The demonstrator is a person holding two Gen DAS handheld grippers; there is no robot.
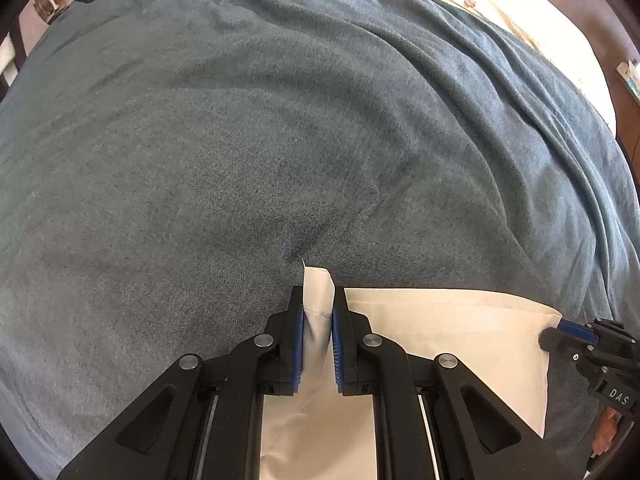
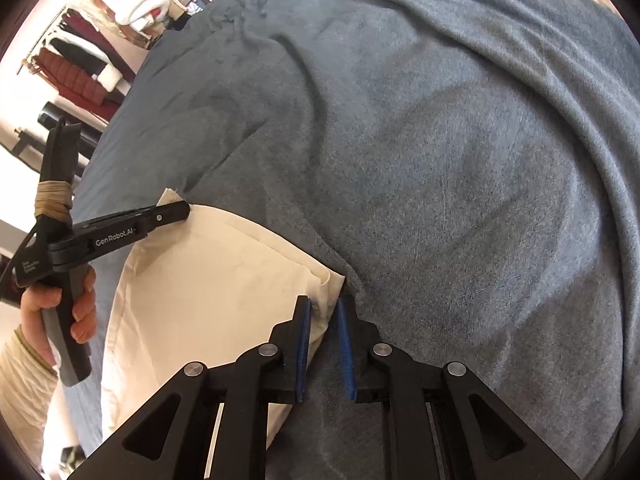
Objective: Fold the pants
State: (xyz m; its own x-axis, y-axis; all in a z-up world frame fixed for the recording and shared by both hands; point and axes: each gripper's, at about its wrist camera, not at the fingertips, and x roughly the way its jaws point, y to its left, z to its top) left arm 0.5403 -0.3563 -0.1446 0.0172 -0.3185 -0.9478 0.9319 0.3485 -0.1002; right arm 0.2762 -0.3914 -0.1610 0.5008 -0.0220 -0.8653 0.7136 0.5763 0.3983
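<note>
While spread over the bed, one rumpled blue-grey knit blanket [image 1: 280,140] carries one pair of cream cotton pants [image 2: 200,272], folded flat at its near edge. Left gripper [image 1: 318,316]: fingers nearly closed, pinching an upturned corner of the pants. Right gripper [image 2: 325,322]: fingers slightly parted, the opposite corner between them, not clearly pressed. Lettering reads "GenRobot.AI" on the left gripper, "DAS" on the right.

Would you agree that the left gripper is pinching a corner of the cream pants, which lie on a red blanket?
The blanket is blue-grey, not red, as the left wrist view shows. Otherwise correct: the left gripper is pinching a corner of the cream pants, which lie on that blanket.
</note>
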